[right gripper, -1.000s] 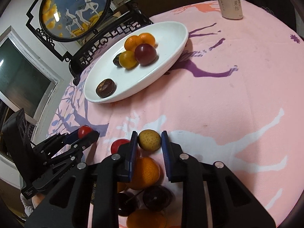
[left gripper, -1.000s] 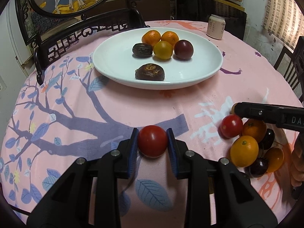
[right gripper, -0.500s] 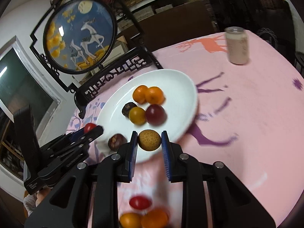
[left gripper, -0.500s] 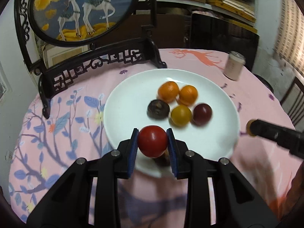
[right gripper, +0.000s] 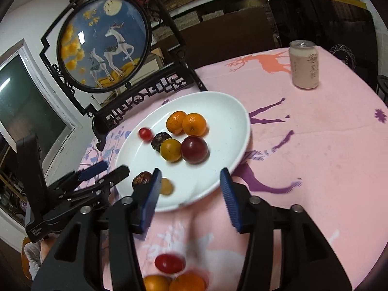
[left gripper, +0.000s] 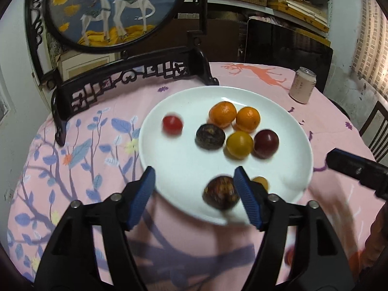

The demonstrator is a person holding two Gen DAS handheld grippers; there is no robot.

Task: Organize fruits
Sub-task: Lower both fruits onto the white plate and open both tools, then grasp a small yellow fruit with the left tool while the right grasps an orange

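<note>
Left wrist view: left hand-held gripper (left gripper: 194,195) spread wide, nothing between its blue pads, over near rim of white plate (left gripper: 184,167).
Right wrist view: right hand-held gripper (right gripper: 191,194) also spread wide, nothing pinched, over near rim of the plate (right gripper: 225,126).
Plate: on pink desk (left gripper: 101,111), toward its far-left edge, just in front of the carved dark stand.
Red tomato (left gripper: 172,124): on plate, left part, blurred, apart from the rest.
Two oranges (left gripper: 223,114): far middle of plate, touching each other.
Dark wrinkled fruit (left gripper: 210,136): plate centre, just in front of the oranges.
Yellow fruit (left gripper: 239,145): beside the dark wrinkled fruit, touching dark red plum (left gripper: 266,143) on its right.
Second dark wrinkled fruit (left gripper: 220,193): near rim of plate, partly behind the left gripper's right finger.
Small tan fruit (right gripper: 166,186): near rim of plate, blurred, right next to the right gripper's left finger.
Loose fruit: red tomato (right gripper: 169,263) and two oranges (right gripper: 174,283) on the desk near its front edge, under the right gripper, blurred.
Can (right gripper: 304,64): pale pink, upright, far-right part of desk, well apart from plate; Chinese characters printed down its side, too small to read.
Round deer picture (right gripper: 104,41): white deer on blue, in dark carved stand at the desk's far-left edge.
Other writing: white lettering on the left gripper's body in right wrist view, not legible.
Desk cloth: pink, blue leaf-and-branch print on left, orange and purple deer shapes on right.
</note>
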